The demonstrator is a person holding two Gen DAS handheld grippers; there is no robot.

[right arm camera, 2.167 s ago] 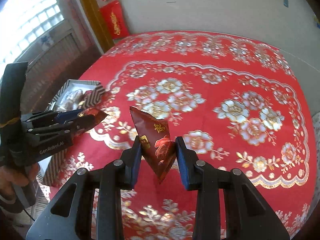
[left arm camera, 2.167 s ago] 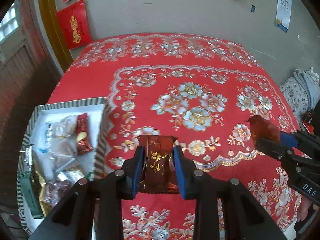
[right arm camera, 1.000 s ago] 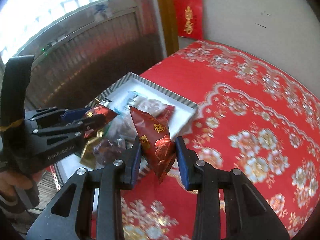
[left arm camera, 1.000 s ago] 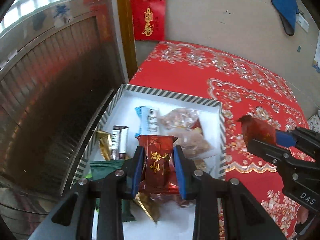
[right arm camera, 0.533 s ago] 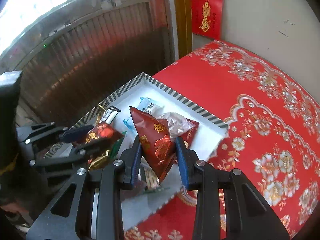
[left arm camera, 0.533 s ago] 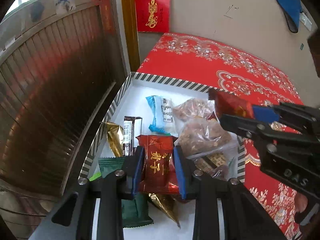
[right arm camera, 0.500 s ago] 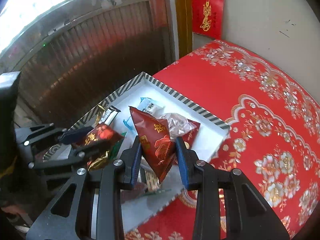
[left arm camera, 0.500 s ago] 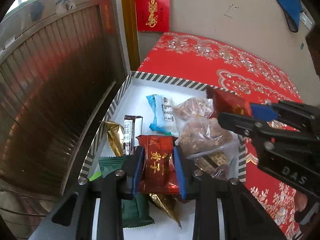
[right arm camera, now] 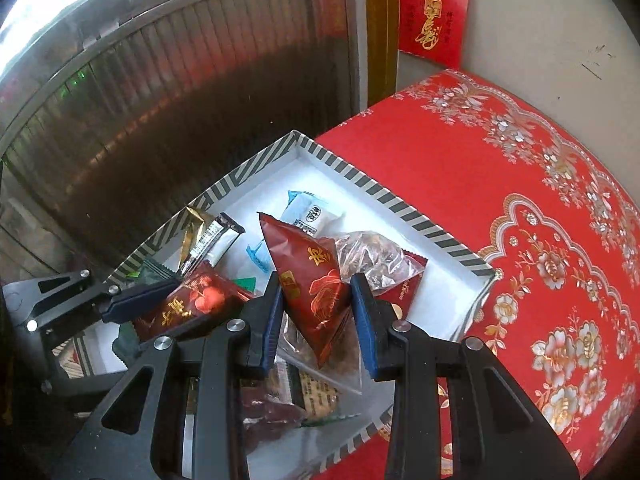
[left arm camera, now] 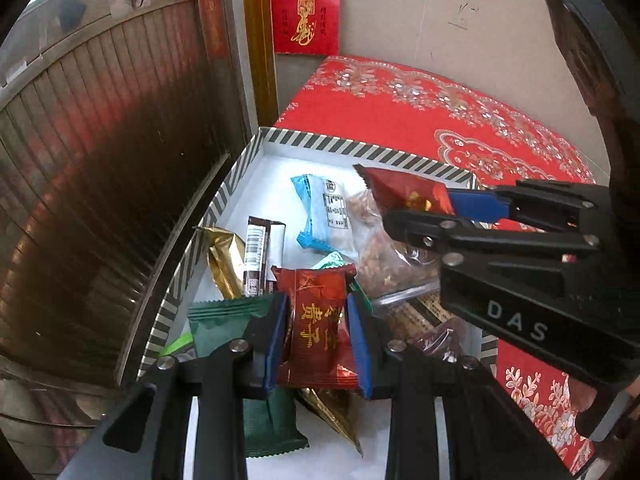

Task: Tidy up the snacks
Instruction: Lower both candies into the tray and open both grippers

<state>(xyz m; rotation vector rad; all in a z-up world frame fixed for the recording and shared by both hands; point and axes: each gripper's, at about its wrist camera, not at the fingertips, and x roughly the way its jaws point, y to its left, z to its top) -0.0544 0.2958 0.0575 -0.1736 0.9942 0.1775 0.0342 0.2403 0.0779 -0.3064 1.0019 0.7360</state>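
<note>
My left claw [left arm camera: 317,340]: closed on a dark red snack packet with gold characters [left arm camera: 318,322], blue pads pressing both its sides; it hangs above the near part of the striped box [left arm camera: 360,151].

My right claw [right arm camera: 316,314]: closed on a red triangular snack pouch [right arm camera: 310,280], held point-down over the same box, to the right of my left claw.

Below the claws, inside the box: green wrapper [left arm camera: 224,322] left of my left claw; gold wrapper [left arm camera: 224,256] and dark bar with barcode [left arm camera: 258,256] beyond it; pale blue packet [left arm camera: 324,216] farther ahead; clear bag of brown pieces [left arm camera: 384,252] beneath my right claw.

Under the box: worktop with a red floral cloth [right arm camera: 540,216], stretching away to the right.
</note>
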